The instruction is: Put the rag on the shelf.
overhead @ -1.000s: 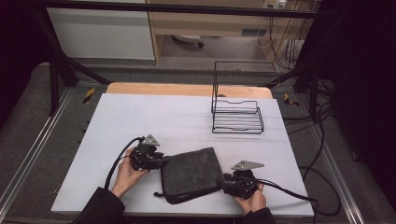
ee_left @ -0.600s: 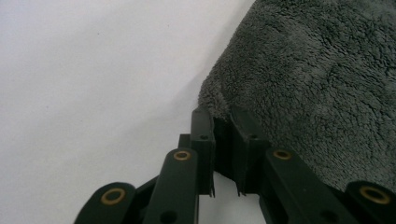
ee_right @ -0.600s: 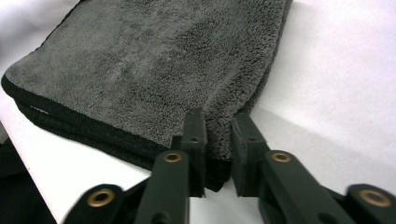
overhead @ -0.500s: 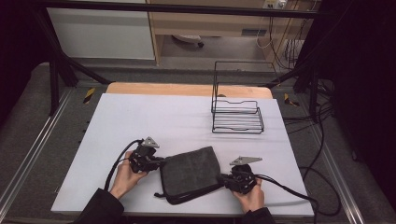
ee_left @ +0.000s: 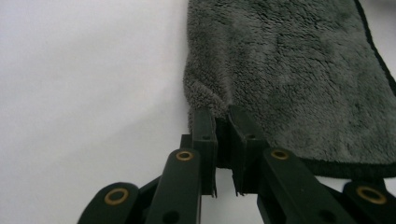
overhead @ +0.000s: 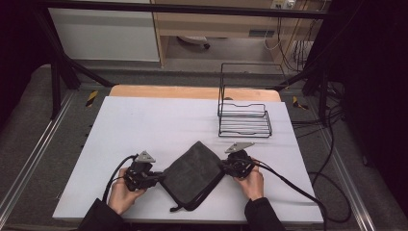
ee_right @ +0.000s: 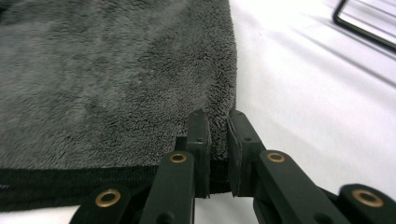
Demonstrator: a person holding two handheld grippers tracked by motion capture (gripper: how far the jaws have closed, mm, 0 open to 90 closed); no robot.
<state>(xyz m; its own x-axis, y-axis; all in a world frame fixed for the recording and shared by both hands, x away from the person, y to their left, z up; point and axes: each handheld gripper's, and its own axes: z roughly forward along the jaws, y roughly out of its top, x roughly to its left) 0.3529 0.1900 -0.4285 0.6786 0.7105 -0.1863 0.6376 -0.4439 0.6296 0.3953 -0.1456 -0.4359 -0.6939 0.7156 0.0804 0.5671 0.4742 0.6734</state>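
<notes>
On the white table (overhead: 144, 125), a folded grey towel (overhead: 192, 173) lies between the left gripper (ee_left: 223, 122) and right gripper (ee_right: 218, 125), each clamped on a corner pinched between its jaws, so an uneven pull could tug the thick pile free or undo the fold.

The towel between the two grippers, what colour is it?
The towel is dark grey with a black hem, seen best in the right gripper view.
</notes>
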